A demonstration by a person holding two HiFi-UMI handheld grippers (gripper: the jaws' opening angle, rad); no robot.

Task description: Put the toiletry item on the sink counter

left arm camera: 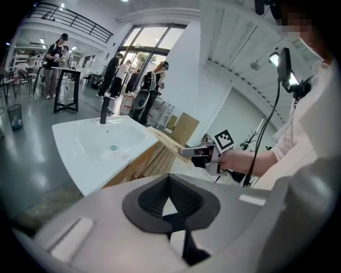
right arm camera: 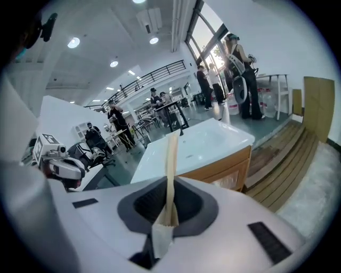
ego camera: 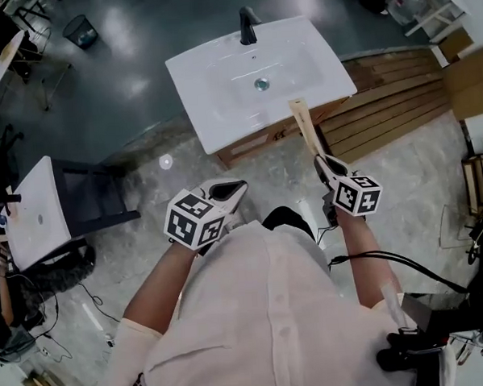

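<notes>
Pale-wood item: toiletry stick (ego camera: 304,127) is sitting clamped at its near end, jutting up-frame right of centre, tip appearing by the counter's front corner.
Right gripper (ego camera: 327,169): is pinching the stick's base, so the long end is leading for a lay-down.
Left gripper (ego camera: 228,194): is riding closed and empty at centre-left, off the stick's line.
Sink counter (ego camera: 213,121): is waiting at top centre. Stick isn't on it yet, and the flat rim looks the likely landing spot.
</notes>
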